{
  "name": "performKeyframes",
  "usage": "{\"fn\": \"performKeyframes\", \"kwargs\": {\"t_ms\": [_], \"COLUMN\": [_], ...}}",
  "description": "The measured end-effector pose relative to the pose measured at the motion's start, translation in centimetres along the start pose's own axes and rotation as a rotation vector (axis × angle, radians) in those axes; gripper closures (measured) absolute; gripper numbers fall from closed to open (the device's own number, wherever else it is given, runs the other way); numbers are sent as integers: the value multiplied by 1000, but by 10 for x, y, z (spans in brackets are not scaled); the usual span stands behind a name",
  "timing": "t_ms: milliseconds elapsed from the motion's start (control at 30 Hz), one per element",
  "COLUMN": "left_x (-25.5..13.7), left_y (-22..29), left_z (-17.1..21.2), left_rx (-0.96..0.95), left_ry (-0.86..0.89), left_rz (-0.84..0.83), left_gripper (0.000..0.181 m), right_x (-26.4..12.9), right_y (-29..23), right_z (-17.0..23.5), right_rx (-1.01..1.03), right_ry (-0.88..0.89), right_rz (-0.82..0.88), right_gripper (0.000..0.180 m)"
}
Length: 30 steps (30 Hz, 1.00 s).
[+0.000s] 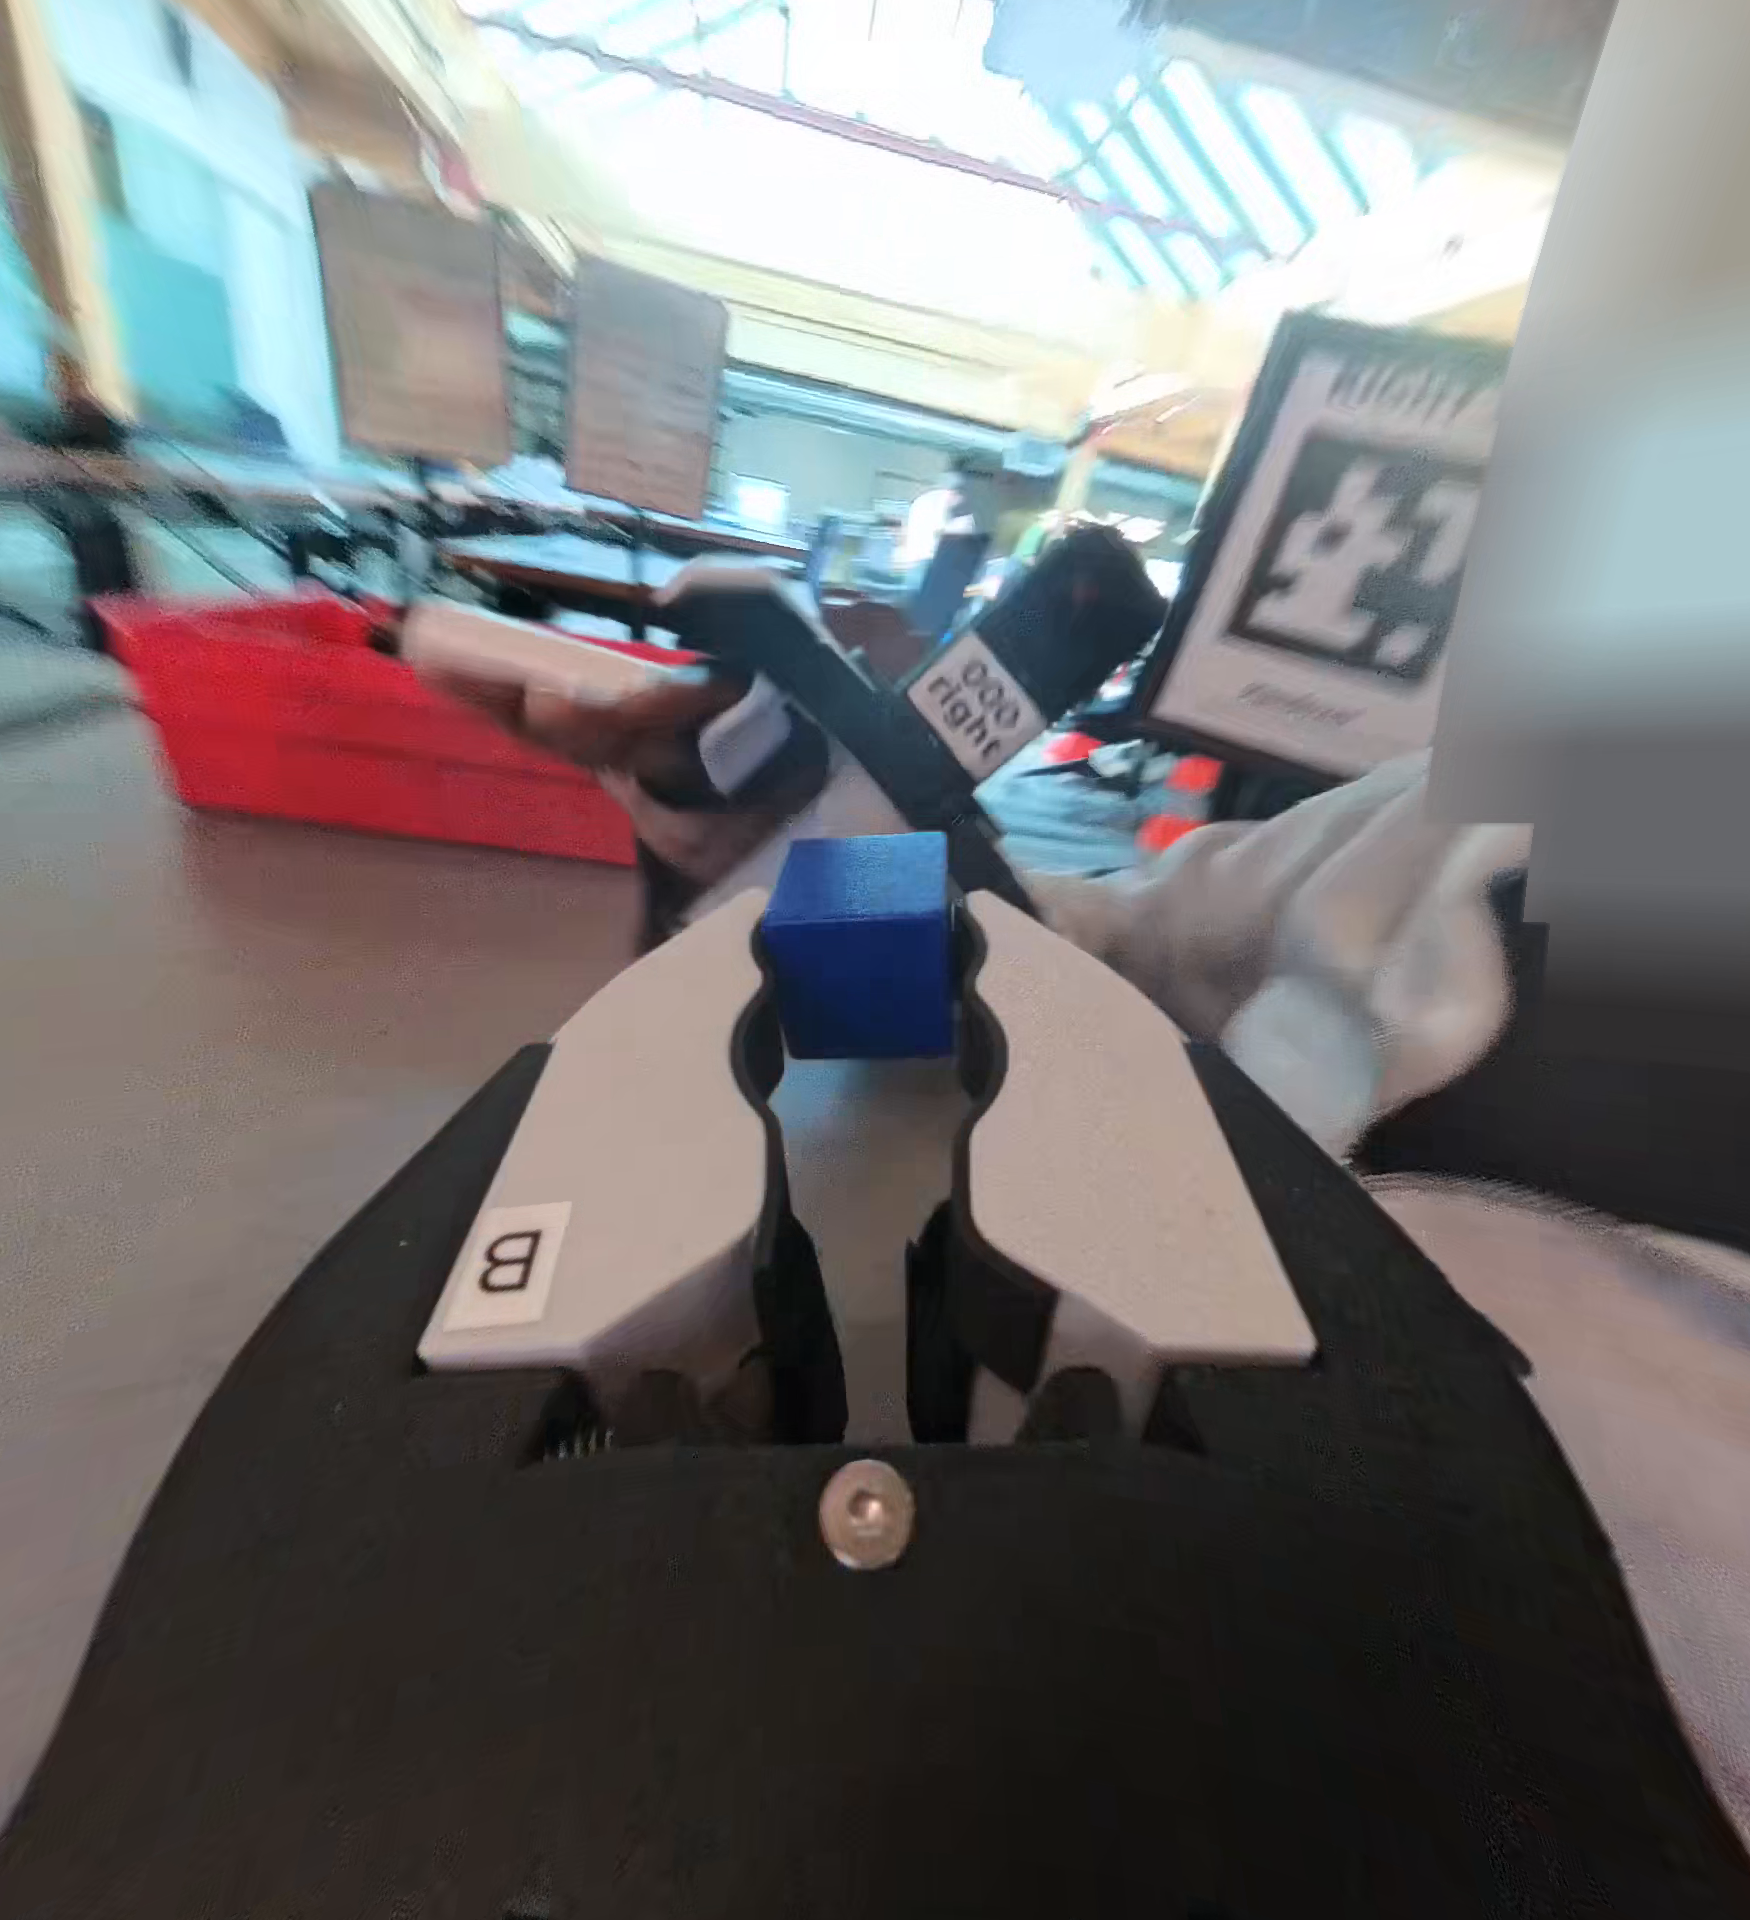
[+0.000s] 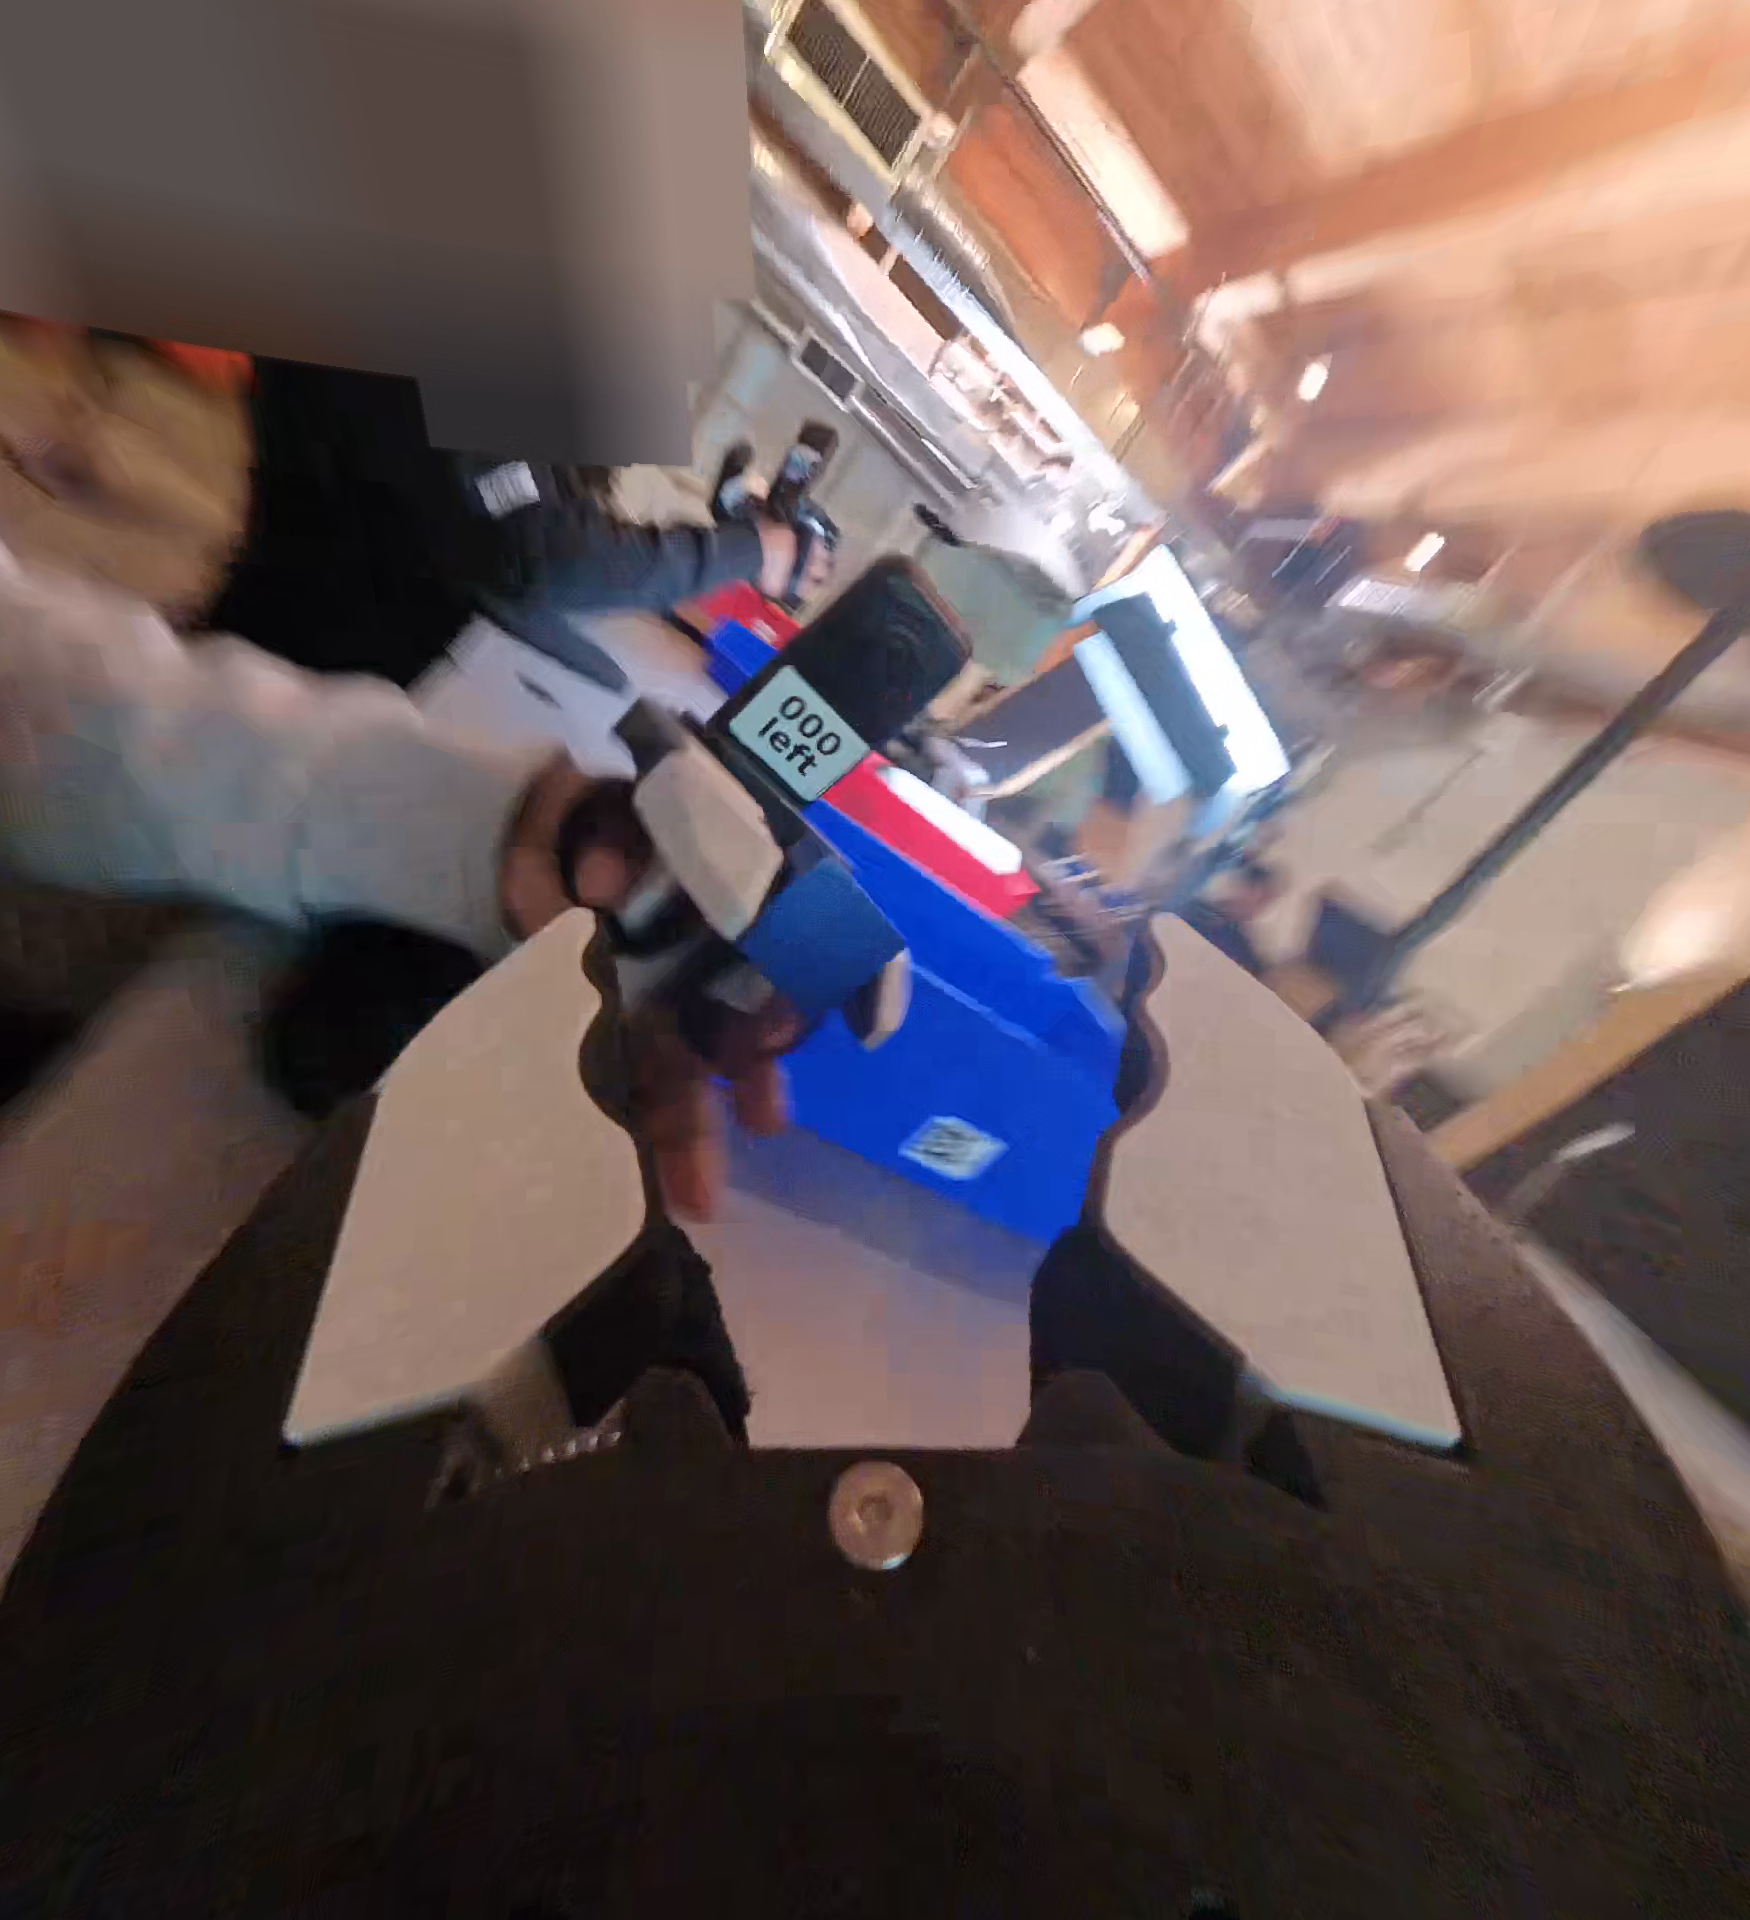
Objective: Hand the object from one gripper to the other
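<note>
Tongs on my left (image 1: 860, 935) pinch the blue cube (image 1: 863, 940) at their tips, up off the tabletop (image 1: 227, 1039). My right tongs (image 2: 871, 997) are spread wide with nothing in them, close to the cube (image 2: 821, 948). Behind sit a red bin (image 1: 331, 717) and a blue bin (image 2: 954, 1091).

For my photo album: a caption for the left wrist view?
Left gripper pinches a blue cube between its fingers, right gripper waiting ahead.
</note>
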<state>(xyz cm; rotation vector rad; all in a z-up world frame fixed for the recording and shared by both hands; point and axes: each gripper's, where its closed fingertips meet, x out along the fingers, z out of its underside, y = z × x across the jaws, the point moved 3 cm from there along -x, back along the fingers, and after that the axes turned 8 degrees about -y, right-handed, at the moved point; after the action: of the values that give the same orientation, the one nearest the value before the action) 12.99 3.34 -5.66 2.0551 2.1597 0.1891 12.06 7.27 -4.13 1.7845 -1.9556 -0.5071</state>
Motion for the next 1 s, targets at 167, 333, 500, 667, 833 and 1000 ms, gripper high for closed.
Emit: {"fn": "performKeyframes", "kwargs": {"t_ms": [167, 333, 500, 667, 833, 1000], "left_x": [11, 14, 14, 4, 0, 12], "left_y": [7, 8, 6, -1, 0, -7], "left_z": [20, 25, 23, -8, -12, 9], "left_rx": [-158, -188, -184, 158, 848, 1191], "left_ry": [-120, -162, -145, 98, -12, -228], "left_rz": [131, 143, 135, -99, -471, -599], "left_gripper": [152, 152, 151, 103, 100, 119], "right_x": [6, 10, 9, 4, 2, 2], "right_y": [-26, -35, -32, -11, 5, -7], "right_z": [13, 22, 20, 10, 19, 22], "right_rx": [-511, -541, -508, -137, 668, 1244], "right_ry": [-110, -159, -162, -115, -152, -139], "right_rz": [63, 17, 18, 14, -263, -633], "right_gripper": [110, 144, 151, 151, 151, 151]}}
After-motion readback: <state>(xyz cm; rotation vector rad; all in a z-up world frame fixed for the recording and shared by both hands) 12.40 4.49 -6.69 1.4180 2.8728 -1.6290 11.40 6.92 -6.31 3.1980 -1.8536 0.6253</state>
